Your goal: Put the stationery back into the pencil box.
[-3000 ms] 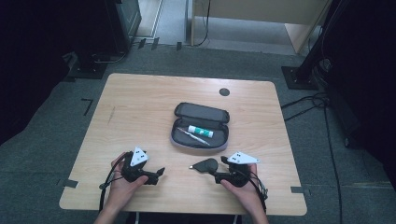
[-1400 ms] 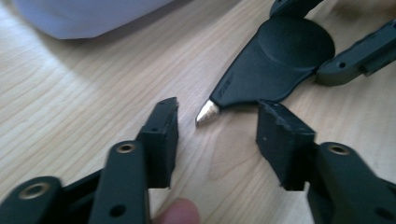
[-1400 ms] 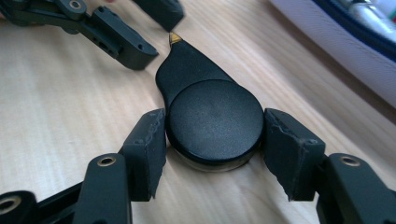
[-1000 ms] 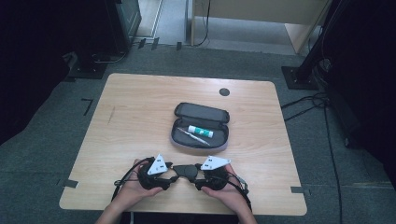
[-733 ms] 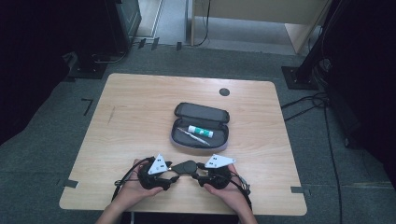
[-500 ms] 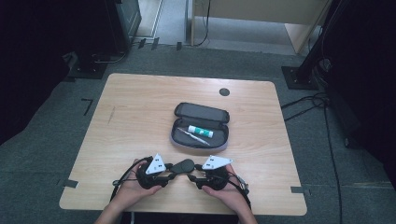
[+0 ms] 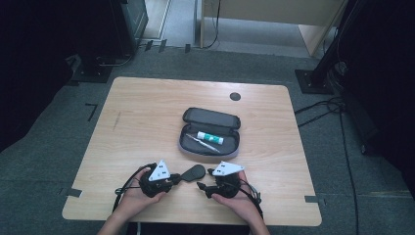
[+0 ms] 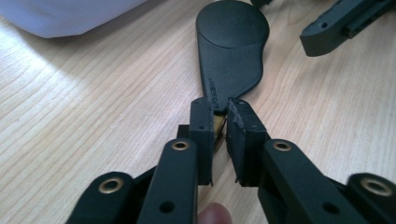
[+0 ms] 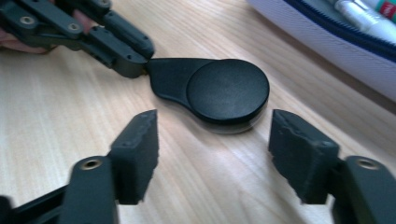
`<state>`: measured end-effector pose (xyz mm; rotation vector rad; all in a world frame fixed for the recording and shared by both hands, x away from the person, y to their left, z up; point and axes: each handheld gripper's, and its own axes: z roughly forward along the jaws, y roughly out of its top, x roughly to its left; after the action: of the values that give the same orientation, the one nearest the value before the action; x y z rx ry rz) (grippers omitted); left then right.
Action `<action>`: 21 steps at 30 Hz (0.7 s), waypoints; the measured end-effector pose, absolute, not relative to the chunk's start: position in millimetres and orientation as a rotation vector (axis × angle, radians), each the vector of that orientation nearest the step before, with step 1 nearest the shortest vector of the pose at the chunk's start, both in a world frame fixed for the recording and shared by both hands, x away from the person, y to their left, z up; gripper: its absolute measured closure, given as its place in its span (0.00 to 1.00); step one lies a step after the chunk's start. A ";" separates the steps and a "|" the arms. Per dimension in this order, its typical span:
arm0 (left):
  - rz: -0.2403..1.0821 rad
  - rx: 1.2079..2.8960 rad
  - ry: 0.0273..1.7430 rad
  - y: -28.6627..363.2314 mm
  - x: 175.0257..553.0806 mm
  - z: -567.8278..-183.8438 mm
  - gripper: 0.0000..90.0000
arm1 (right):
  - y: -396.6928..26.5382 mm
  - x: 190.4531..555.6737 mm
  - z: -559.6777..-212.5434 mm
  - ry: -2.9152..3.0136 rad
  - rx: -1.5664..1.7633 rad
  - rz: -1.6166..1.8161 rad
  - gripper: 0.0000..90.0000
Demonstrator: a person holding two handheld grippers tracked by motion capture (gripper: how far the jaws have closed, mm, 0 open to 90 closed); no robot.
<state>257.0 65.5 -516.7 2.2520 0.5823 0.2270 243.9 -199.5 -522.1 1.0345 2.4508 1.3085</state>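
At the lower centre of the high view, the left gripper (image 8: 218, 126) has just closed and clamps the narrow end of the flat black teardrop-shaped plastic object (image 7: 193, 172) on the wooden surface (image 7: 147, 112). The right gripper (image 9: 212, 140) has just been opening, released around its round end. The left should probably lift level towards the open grey pouch (image 7: 210, 134).

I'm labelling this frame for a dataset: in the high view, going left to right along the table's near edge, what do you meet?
Left gripper → black paddle-shaped object, held by its narrow end → right gripper, fingers apart.
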 end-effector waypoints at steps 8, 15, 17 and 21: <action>0.217 2.254 0.563 64.9 255.1 -516.8 0.91 | -196.6 247.5 -522.1 2.450 1.034 1.279 0.27; 0.185 2.249 0.570 66.0 255.8 -516.6 0.92 | -192.9 246.7 -522.5 2.478 0.993 1.247 0.24; 0.181 2.251 0.568 66.1 255.9 -516.5 0.92 | -192.4 246.9 -522.7 2.480 0.989 1.240 0.24; 0.167 2.251 0.565 66.3 256.0 -516.4 0.92 | -191.2 247.6 -522.8 2.492 0.988 1.218 0.24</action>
<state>256.0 66.3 -516.4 2.2505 0.5645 0.1667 247.6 -191.2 -522.8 0.9881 2.4921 1.2180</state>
